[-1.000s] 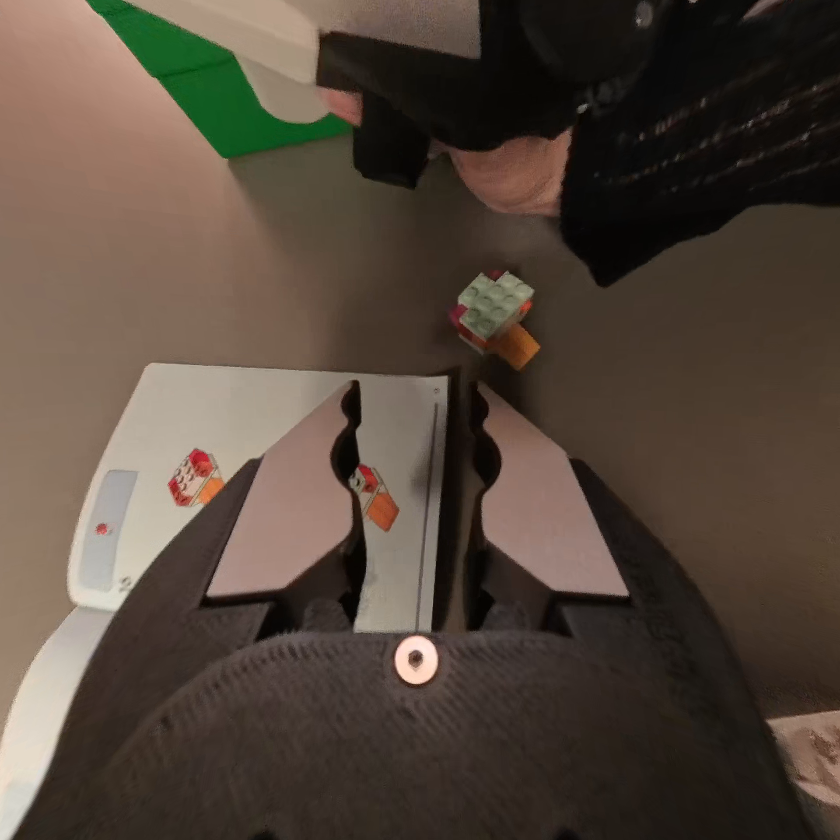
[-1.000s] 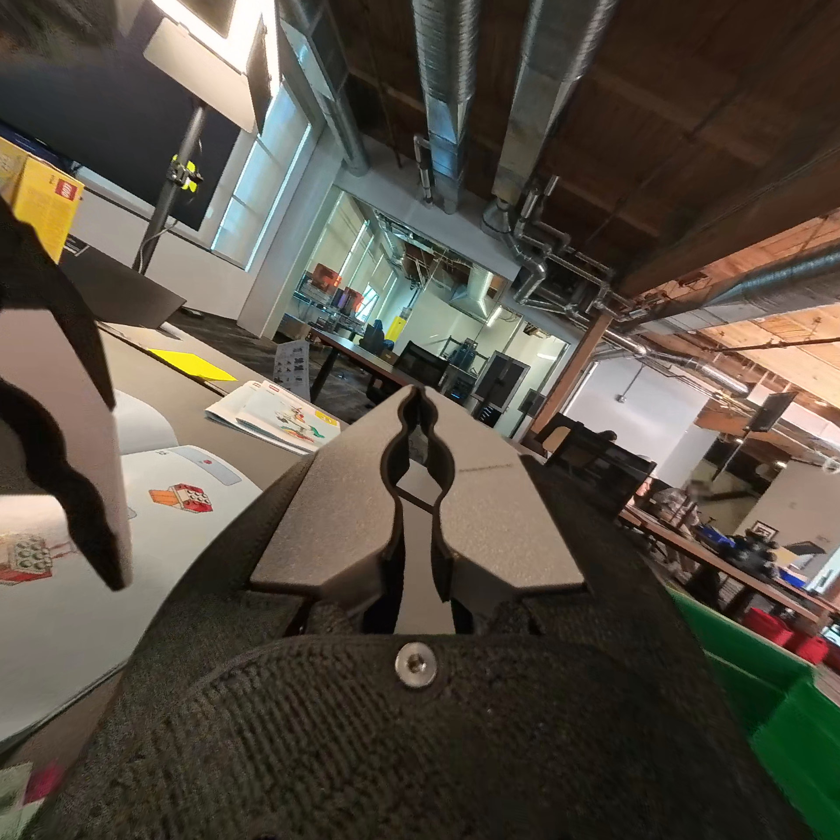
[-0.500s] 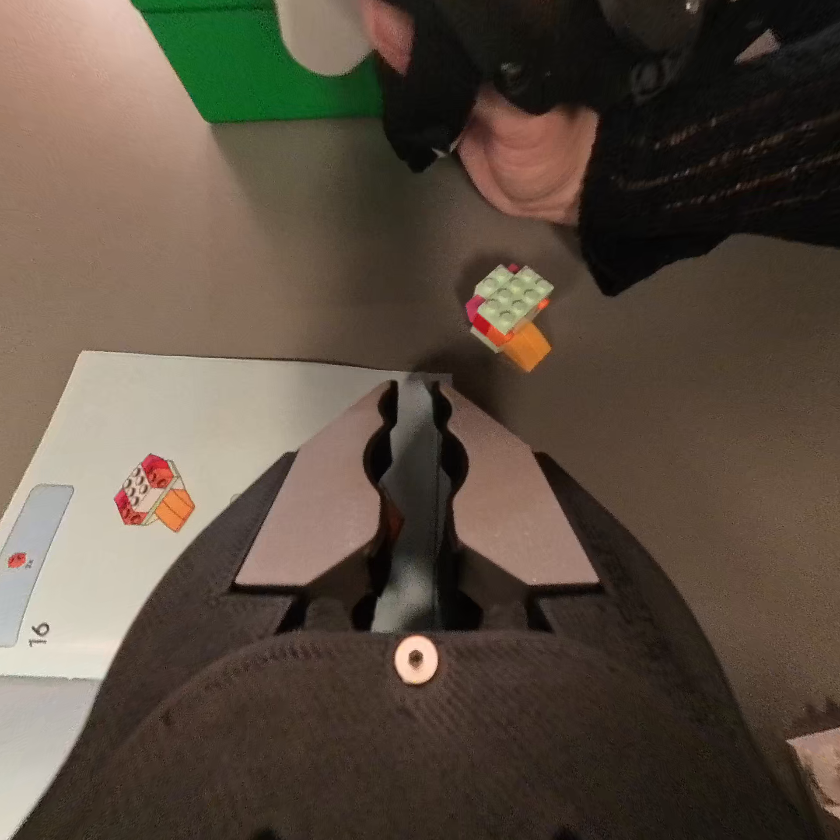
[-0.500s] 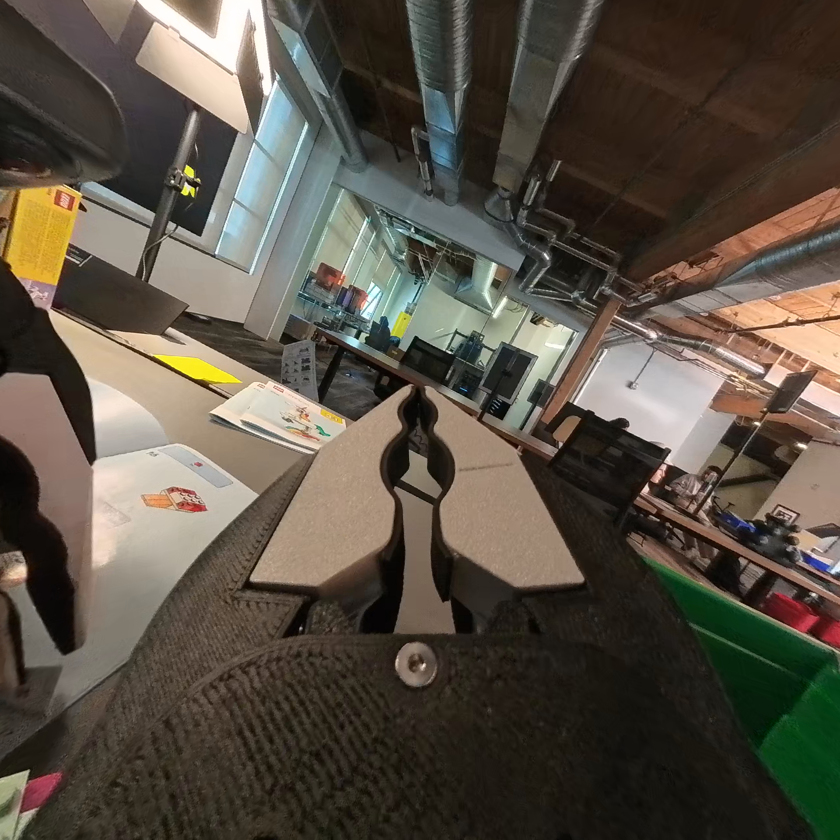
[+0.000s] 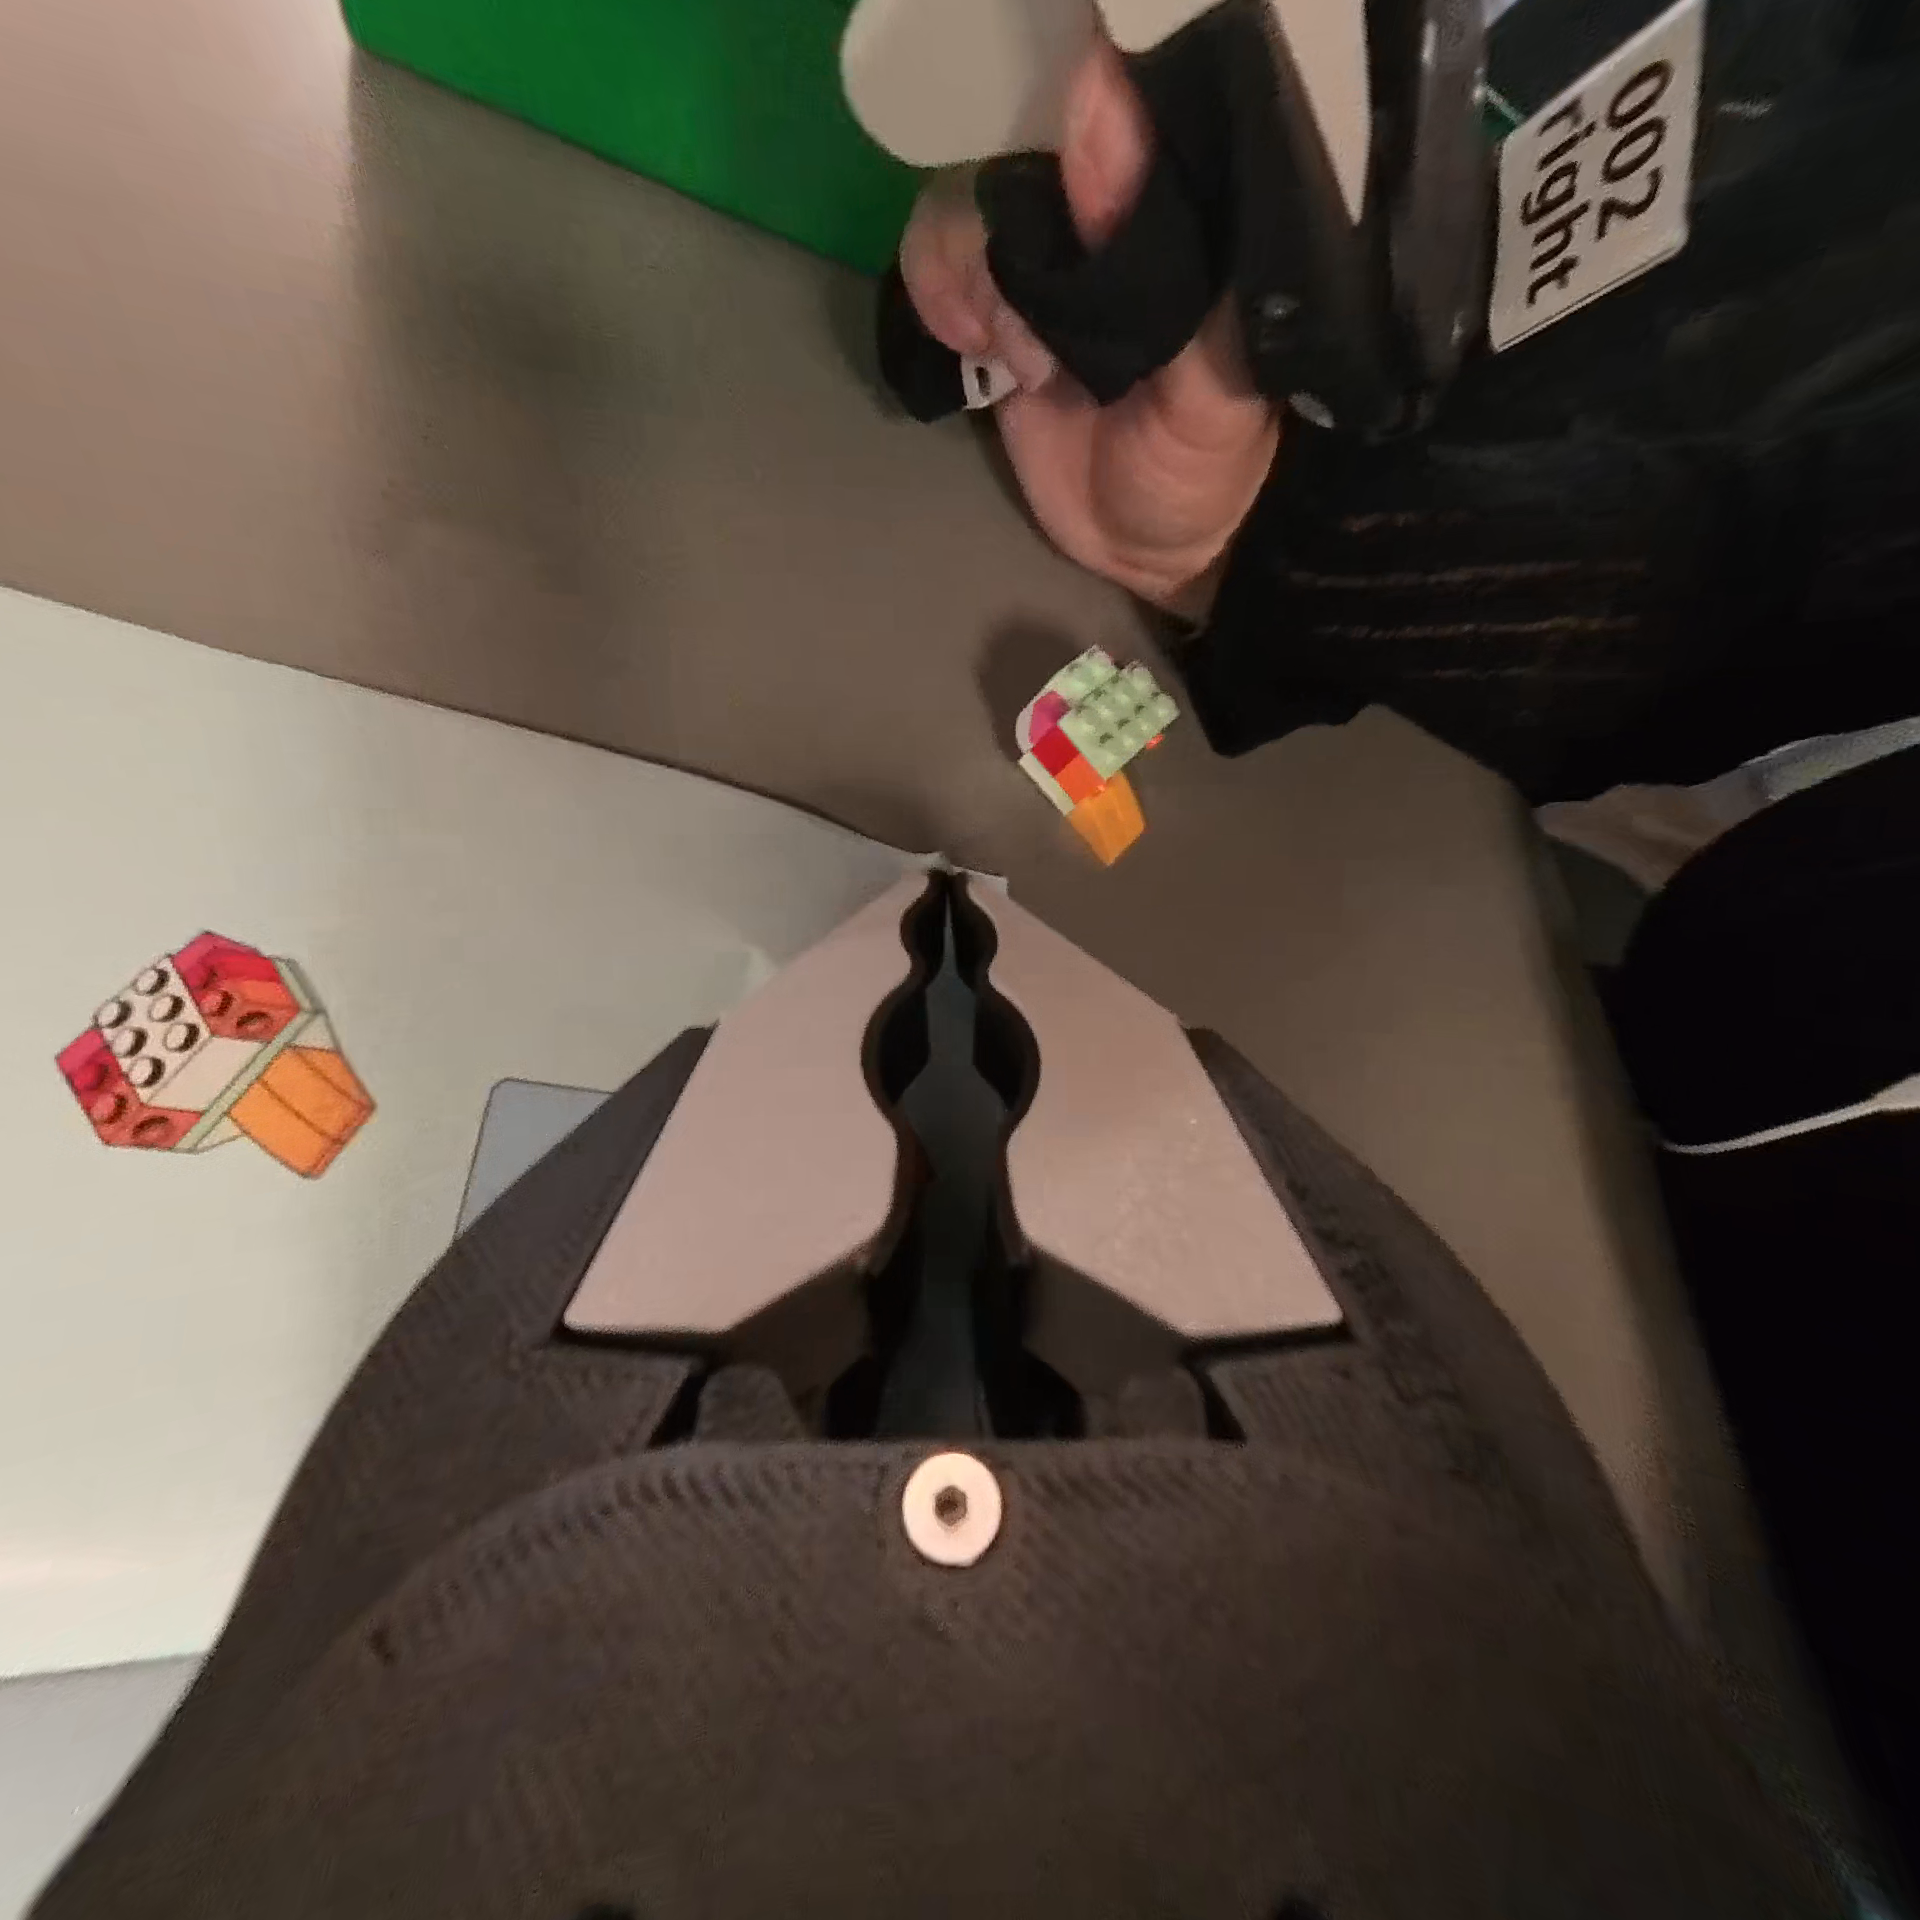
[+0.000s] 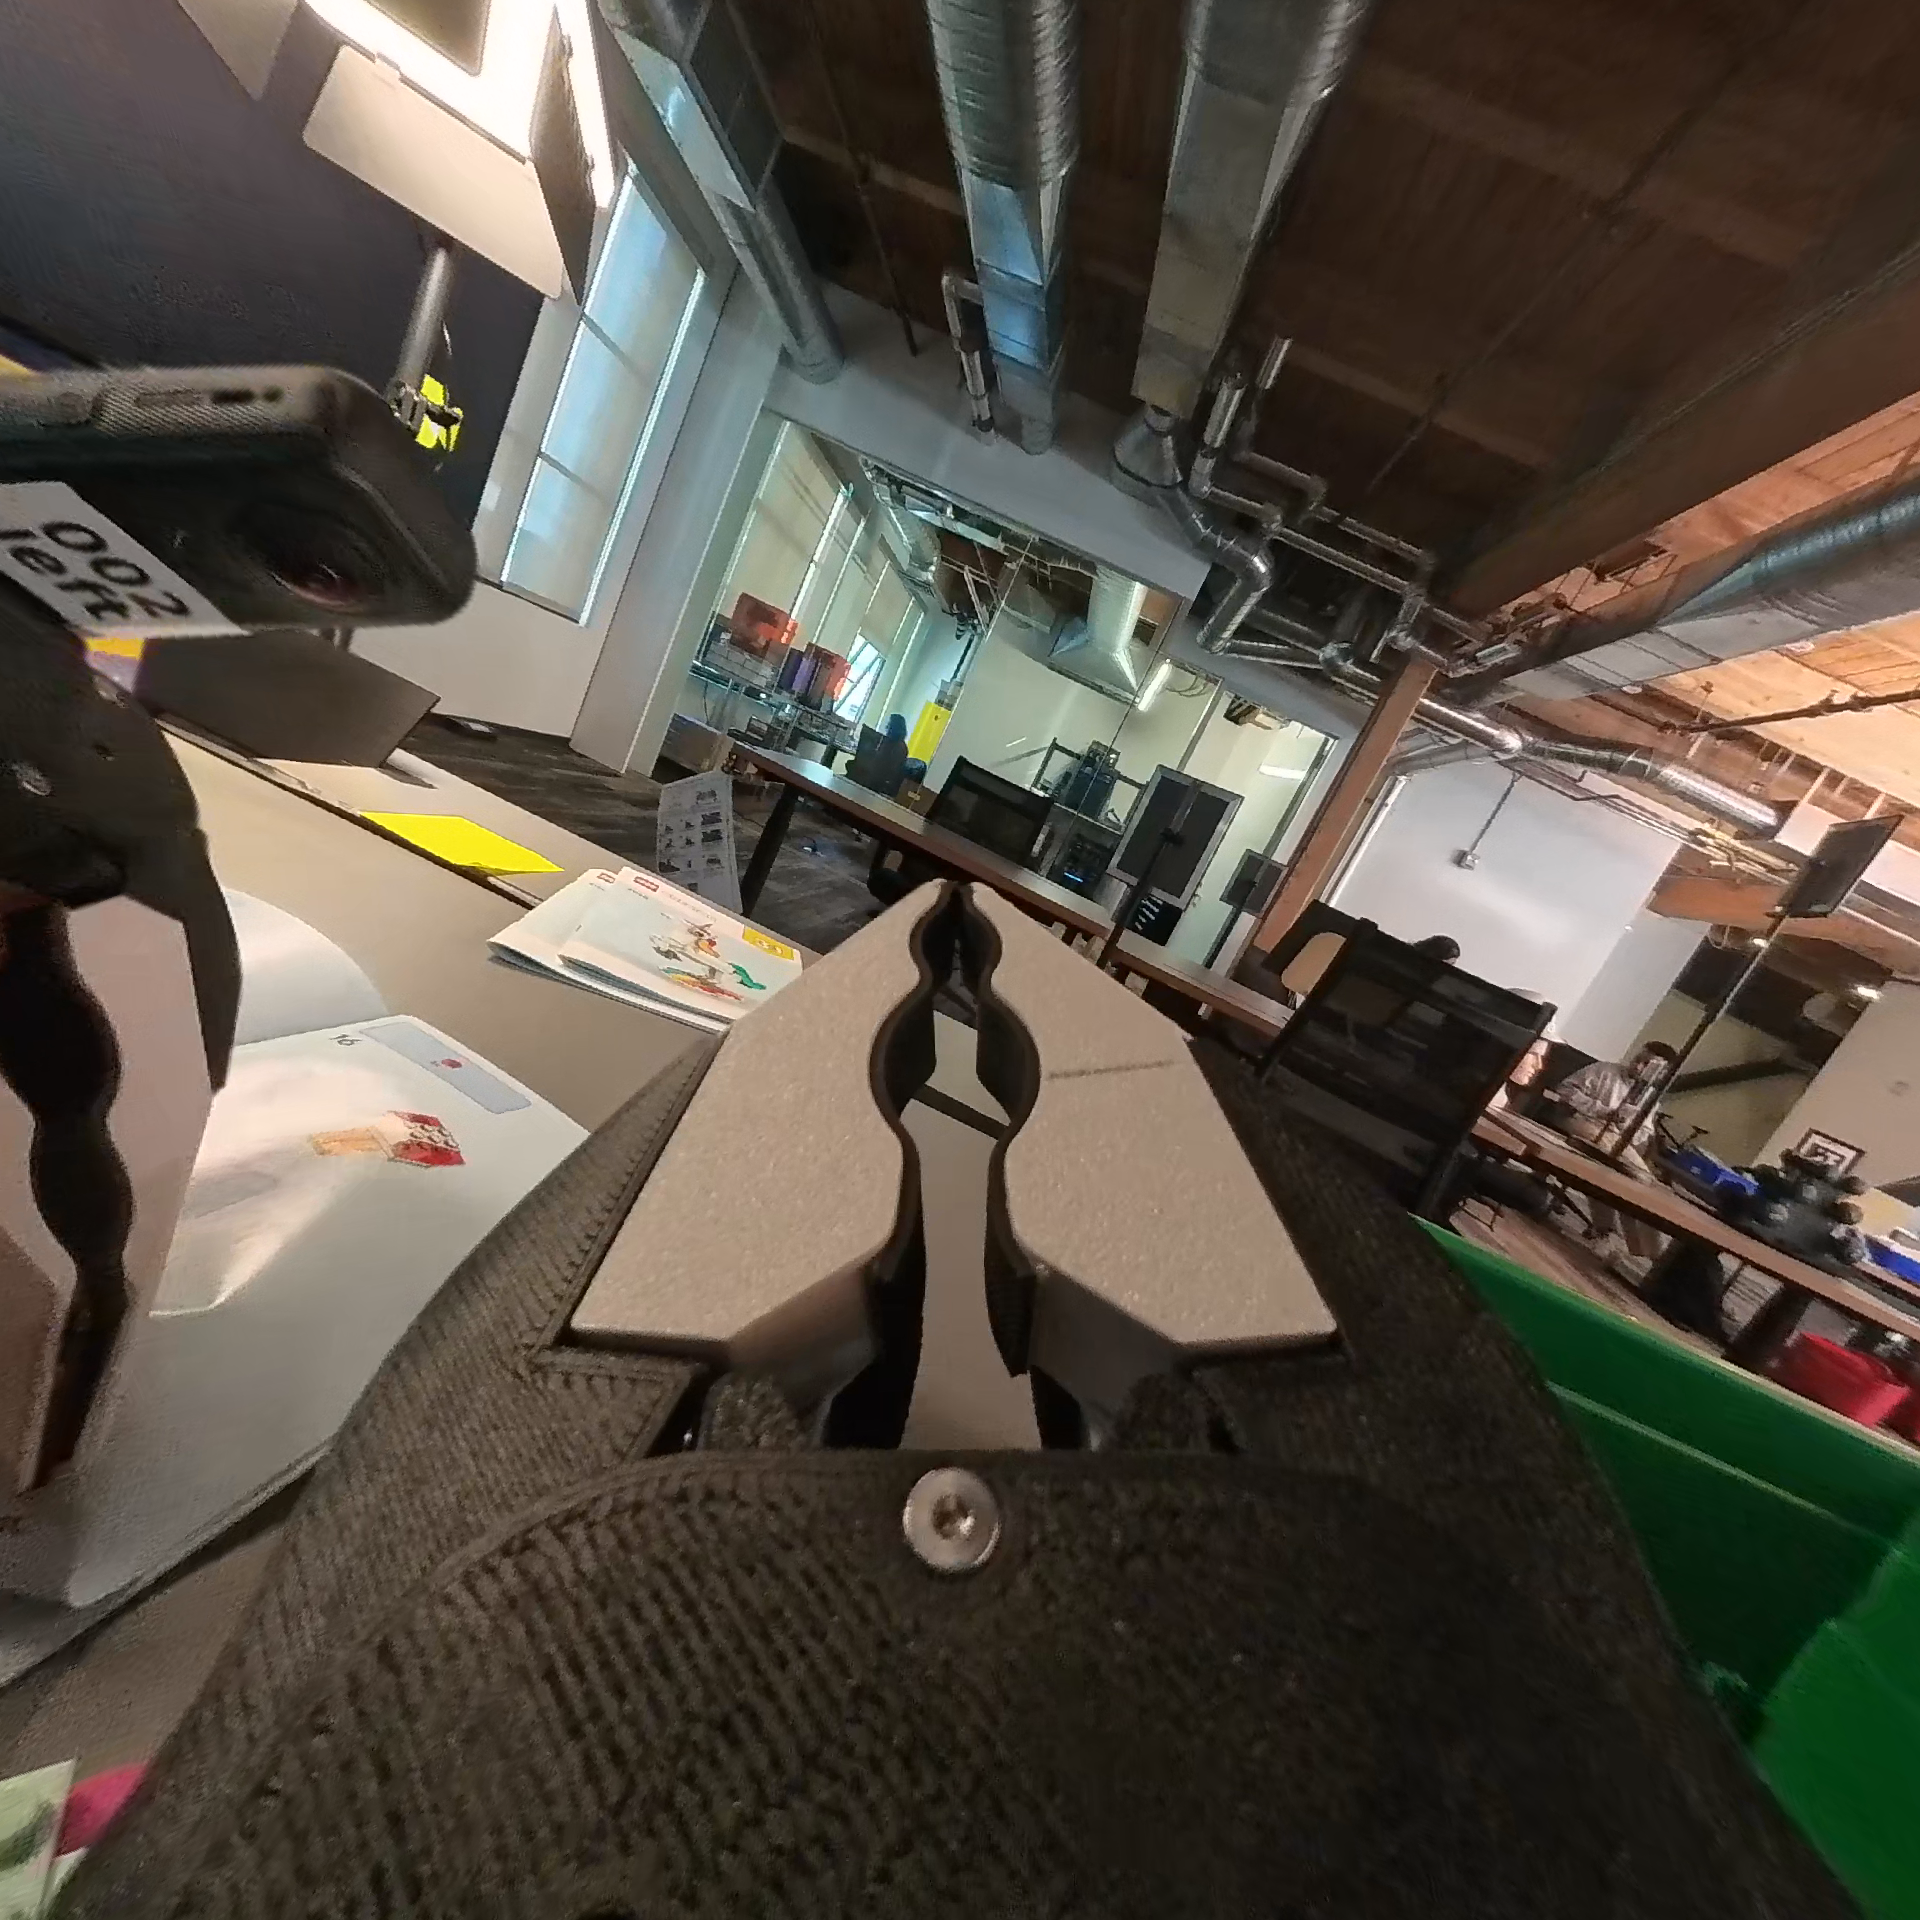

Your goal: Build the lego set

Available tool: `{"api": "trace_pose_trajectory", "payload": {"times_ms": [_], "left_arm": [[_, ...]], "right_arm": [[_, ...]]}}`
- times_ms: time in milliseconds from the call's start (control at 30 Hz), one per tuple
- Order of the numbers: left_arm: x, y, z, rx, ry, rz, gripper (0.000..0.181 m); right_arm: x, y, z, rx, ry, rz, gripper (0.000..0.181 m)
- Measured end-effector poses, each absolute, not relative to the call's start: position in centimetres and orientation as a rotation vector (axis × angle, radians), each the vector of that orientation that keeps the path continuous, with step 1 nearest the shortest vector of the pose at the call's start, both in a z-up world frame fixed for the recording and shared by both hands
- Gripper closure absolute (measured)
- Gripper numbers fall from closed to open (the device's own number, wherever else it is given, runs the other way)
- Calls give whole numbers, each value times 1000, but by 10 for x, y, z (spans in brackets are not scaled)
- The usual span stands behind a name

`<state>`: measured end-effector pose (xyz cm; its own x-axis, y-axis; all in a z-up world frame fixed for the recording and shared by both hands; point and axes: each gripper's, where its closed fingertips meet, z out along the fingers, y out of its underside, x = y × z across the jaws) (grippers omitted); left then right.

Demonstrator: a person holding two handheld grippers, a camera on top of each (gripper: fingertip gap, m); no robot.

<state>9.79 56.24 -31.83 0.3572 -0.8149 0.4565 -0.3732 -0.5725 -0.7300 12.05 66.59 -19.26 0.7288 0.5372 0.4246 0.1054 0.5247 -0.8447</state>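
Observation:
A small lego model (image 5: 1096, 743) with a pale green top, red and pink bricks and an orange slope sits on the brown table; its edge also shows in the right wrist view (image 6: 31, 1829). My left gripper (image 5: 945, 883) is shut on the corner of a page of the open instruction booklet (image 5: 312, 831), just left of and nearer than the model, and the page curves upward. The left gripper's fingers (image 6: 94, 1143) also show over the booklet (image 6: 343, 1143) in the right wrist view. My right gripper (image 6: 951, 894) is shut and empty, pointing up and away across the room.
A green bin (image 5: 623, 94) stands at the far side of the table, also at the right in the right wrist view (image 6: 1714, 1403). The person's hand (image 5: 1122, 416) holding the right gripper hangs just beyond the model. More booklets (image 6: 665, 951) and a yellow sheet (image 6: 457, 836) lie farther off.
My left gripper went from open to shut on the booklet page corner and came closer to the page, which now curves up. The right gripper stayed shut and shifted slightly.

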Motion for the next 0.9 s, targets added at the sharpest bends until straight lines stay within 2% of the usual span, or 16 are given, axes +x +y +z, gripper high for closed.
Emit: {"api": "trace_pose_trajectory", "payload": {"times_ms": [33, 667, 767, 900], "left_arm": [[98, 562, -317, -2109, 1029, -1156, 181], [103, 544, -319, -2052, 1190, -1157, 181], [103, 547, -308, -1941, 1199, -1059, 166], [100, 553, -311, -1848, 1329, -691, 147]], "right_arm": [[120, 666, -193, -1004, -737, 289, 181], [115, 661, -194, -990, -766, 288, 181], [116, 661, -193, -989, -765, 285, 181], [116, 661, -193, -986, -767, 282, 181]]}}
